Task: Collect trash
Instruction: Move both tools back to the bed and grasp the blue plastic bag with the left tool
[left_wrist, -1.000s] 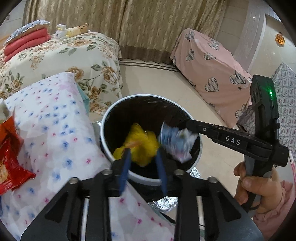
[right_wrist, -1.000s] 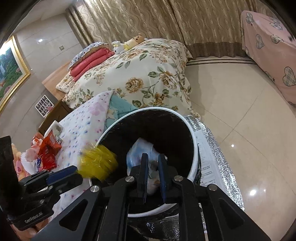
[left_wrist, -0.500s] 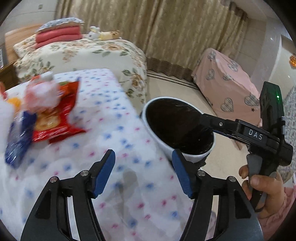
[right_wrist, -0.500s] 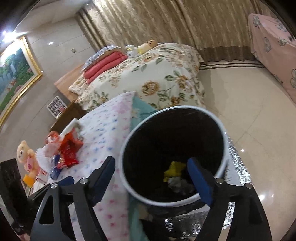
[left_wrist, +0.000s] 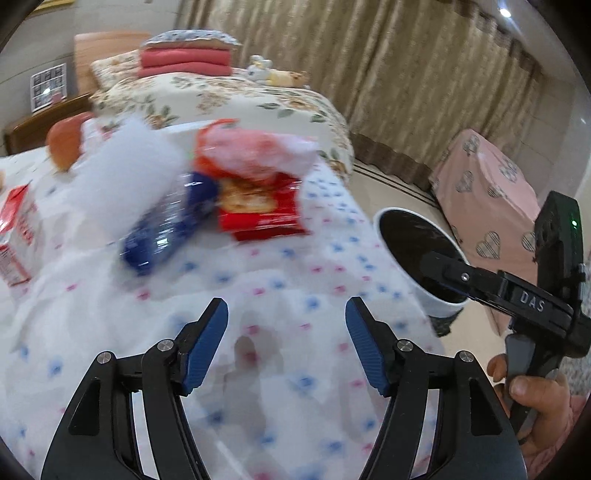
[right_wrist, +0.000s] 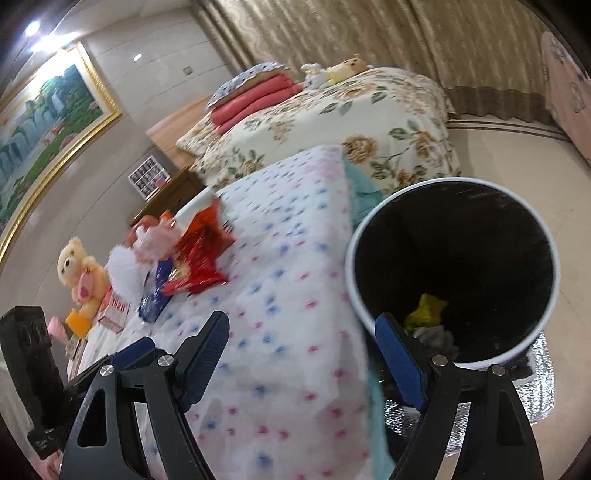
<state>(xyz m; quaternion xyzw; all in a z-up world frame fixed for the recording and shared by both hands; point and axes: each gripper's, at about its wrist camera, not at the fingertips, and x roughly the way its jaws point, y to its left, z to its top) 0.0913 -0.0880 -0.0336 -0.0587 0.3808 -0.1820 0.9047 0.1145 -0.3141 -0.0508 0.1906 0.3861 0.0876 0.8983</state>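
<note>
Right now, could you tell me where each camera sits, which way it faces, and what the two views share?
Left wrist: on the left claw, open and empty, facing down over the dotted cloth toward the wrapper pile; the right claw's arm and a hand show.
Right wrist: on the right claw, open, facing down over the table edge and the bin; the left claw's body shows at left.
Shared: cloth, wrappers, bin, floral bed.

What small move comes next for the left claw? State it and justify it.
Probably carry the left claw forward over the spotted cloth toward the red snack packet. Its jaws, just opened, stand apart and empty, the yellow wrapper already lies in the bin, and the wrappers ahead are still uncollected.
</note>
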